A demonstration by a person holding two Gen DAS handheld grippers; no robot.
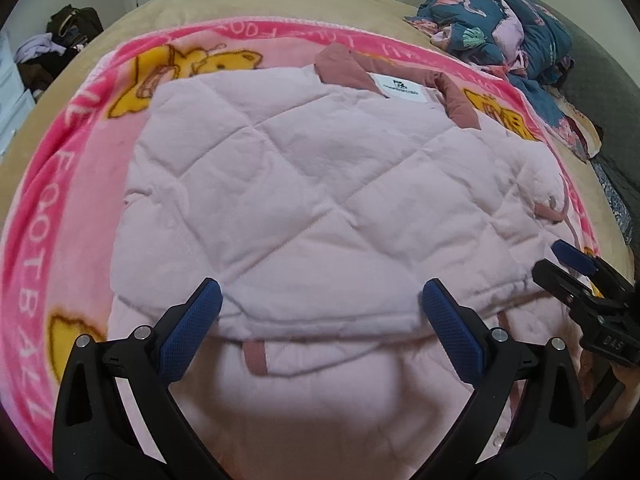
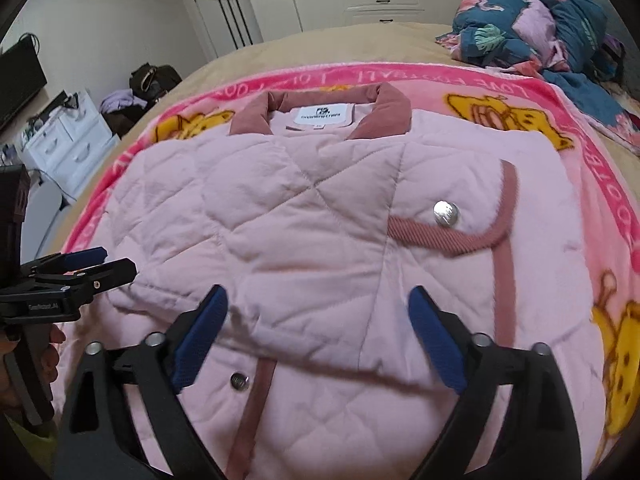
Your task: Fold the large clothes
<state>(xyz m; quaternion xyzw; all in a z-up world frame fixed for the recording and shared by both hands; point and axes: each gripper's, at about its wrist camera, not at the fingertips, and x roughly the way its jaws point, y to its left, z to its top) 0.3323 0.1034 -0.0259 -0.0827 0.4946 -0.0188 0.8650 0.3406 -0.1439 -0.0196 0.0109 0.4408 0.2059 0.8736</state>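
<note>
**Mia:** What is closest to us?

**Ben:** The two black grabbers with blue pads. The left gripper (image 1: 322,312) has its jaws spread wide, with nothing pinched. The right gripper (image 2: 318,318) is spread wide too, and it holds nothing. Both hang just over the near edge of the soft pink quilted jacket (image 1: 304,184).

**Mia:** Where is the jacket?

**Ben:** It lies flat on the bright pink fleece blanket with yellow cartoon bears (image 1: 68,184), and that blanket is spread on the tan bed (image 1: 168,12).

**Mia:** Is the folding done?

**Ben:** Not yet, I think. The sides look tucked in already, because the jacket makes a neat block. One cuff with a dusty pink trim and a shiny silver snap button (image 2: 446,213) lies across the front. The bottom part near us is not folded up, so I guess that fold is left.

**Mia:** How does the jacket look?

**Ben:** Puffy and soft, with stitched lines that make big diamonds. Close to us there is a dusty pink strip (image 2: 256,396) down the front and a small snap beside it. At the far end is the dusty pink collar (image 2: 320,114) with a white label (image 2: 323,114) inside.

**Mia:** And behind that?

**Ben:** A crumpled dark blue quilt with pink flamingos (image 2: 540,20) lies on the far right corner of the bed.
</note>
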